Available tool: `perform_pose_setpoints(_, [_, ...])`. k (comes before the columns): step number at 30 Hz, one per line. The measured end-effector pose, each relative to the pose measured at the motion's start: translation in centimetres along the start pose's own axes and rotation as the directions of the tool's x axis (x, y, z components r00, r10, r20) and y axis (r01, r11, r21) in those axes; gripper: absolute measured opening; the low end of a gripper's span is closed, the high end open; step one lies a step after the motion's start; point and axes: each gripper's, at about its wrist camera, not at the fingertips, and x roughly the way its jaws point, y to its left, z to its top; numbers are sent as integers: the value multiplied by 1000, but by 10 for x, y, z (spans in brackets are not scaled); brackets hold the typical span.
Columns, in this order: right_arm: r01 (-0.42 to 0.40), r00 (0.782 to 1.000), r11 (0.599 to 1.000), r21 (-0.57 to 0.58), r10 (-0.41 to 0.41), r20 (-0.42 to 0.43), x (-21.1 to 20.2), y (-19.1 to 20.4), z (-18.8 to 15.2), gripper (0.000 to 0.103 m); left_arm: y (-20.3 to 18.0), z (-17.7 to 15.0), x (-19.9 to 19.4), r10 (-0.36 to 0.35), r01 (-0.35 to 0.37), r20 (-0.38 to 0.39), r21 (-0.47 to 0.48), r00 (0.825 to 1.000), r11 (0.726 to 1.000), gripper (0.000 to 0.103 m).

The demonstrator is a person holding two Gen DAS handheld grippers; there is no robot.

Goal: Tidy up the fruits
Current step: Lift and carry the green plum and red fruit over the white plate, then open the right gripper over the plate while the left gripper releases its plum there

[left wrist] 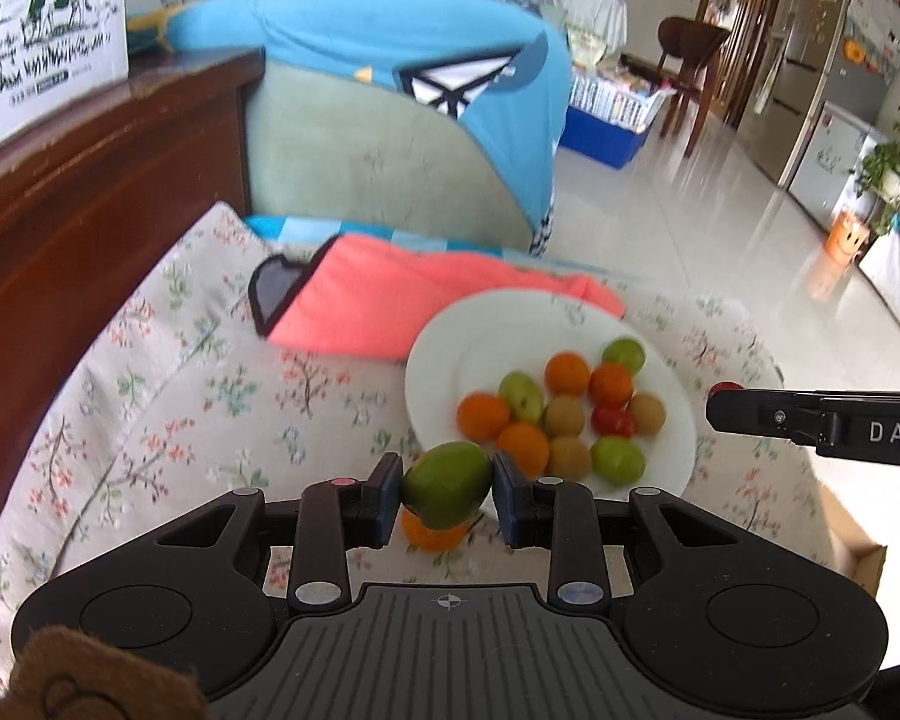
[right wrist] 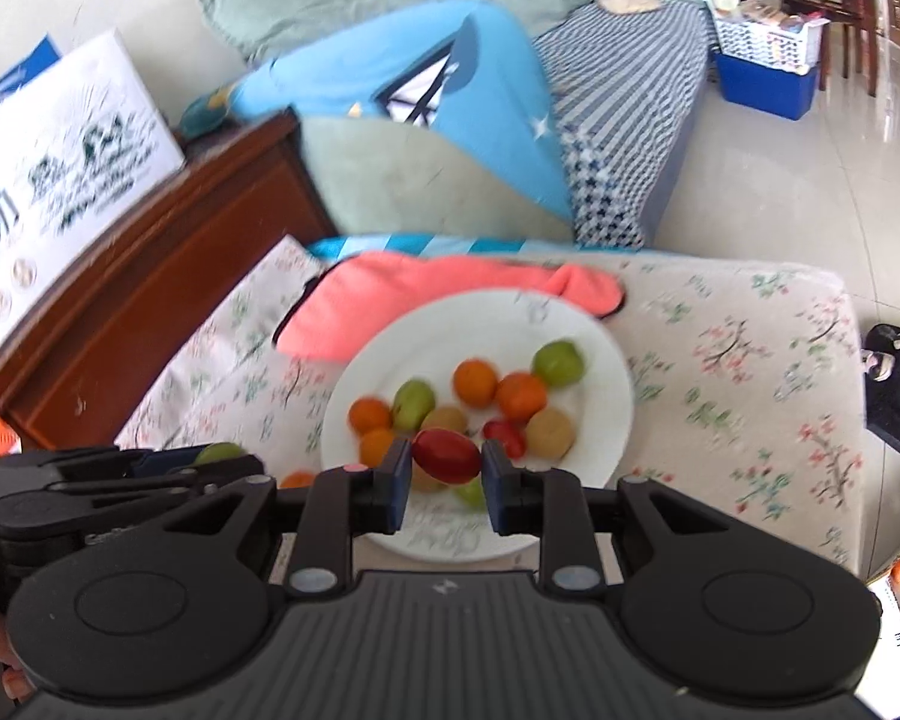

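Note:
A white plate on the floral cloth holds several small fruits: orange, green, tan and red ones. My left gripper is shut on a green fruit, lifted just above the plate's near-left rim, with an orange fruit lying on the cloth below it. My right gripper is shut on a red tomato held over the plate's near side. In the left wrist view the right gripper comes in from the right edge with a bit of red at its tip.
A coral cloth lies behind the plate. A dark wooden frame runs along the left. Blue and green bedding is piled behind. The cushion's right edge drops to a tiled floor, where a black slipper lies.

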Motion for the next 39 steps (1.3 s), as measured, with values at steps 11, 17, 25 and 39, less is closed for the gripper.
perform_pose_setpoints(11, [-40,999,998,43,39,17,4,-16,14,25,-10,22,12,-14,13,47,17,999,1000,30])
perform_pose_setpoints(17, [-40,999,999,20,39,25,21,-16,26,25,-7,34,30,2,-1,50,-12,999,1000,30])
perform_pose_setpoints(25, [-48,999,998,36,47,19,49,-19,36,25,-9,44,58,-6,7,24,-37,1000,999,29])
perform_pose_setpoints(39, [-32,999,997,72,32,-2,88,-25,40,25,-6,46,91,-7,6,-13,-54,1000,999,29])
